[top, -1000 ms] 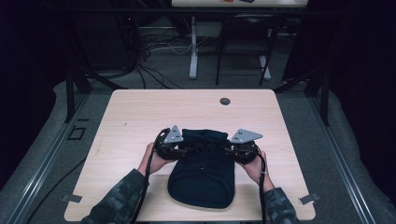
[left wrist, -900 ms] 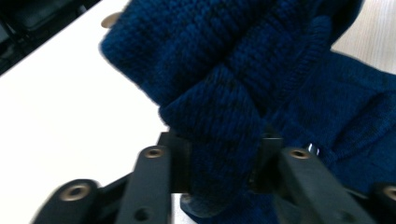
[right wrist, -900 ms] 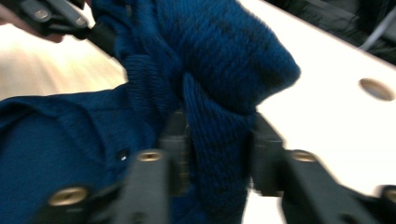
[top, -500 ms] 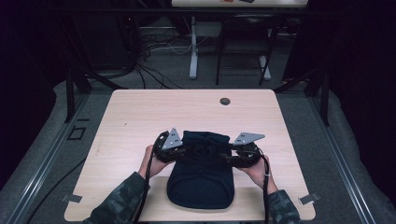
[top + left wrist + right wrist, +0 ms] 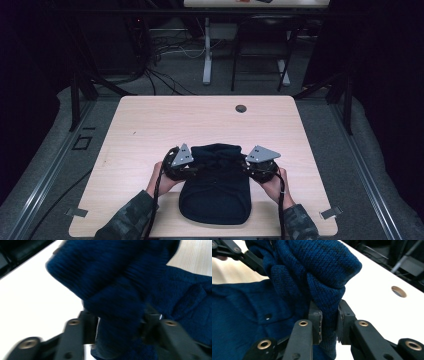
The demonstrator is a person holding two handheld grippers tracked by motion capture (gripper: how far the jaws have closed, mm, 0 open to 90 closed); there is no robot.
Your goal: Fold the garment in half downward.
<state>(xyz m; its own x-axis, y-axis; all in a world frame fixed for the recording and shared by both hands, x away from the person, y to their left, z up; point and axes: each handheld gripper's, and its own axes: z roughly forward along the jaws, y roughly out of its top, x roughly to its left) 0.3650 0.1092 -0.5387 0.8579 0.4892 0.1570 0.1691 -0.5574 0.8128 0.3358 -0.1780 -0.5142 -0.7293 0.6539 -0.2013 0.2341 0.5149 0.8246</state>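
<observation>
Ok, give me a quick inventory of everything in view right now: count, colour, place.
dark blue knitted garment: one, near table edge, far end folded over, pinched on both sides
light wooden table: one, centre of the high view
round dark cable hole: one, far side of the tabletop
white desk leg: one, on the floor beyond
black cables: several, on the grey floor behind
left gripper: black, knit fold between its jaws, which have just been opening
right gripper: black, clamped on a knit fold
camouflage sleeves: two, bottom edge
</observation>
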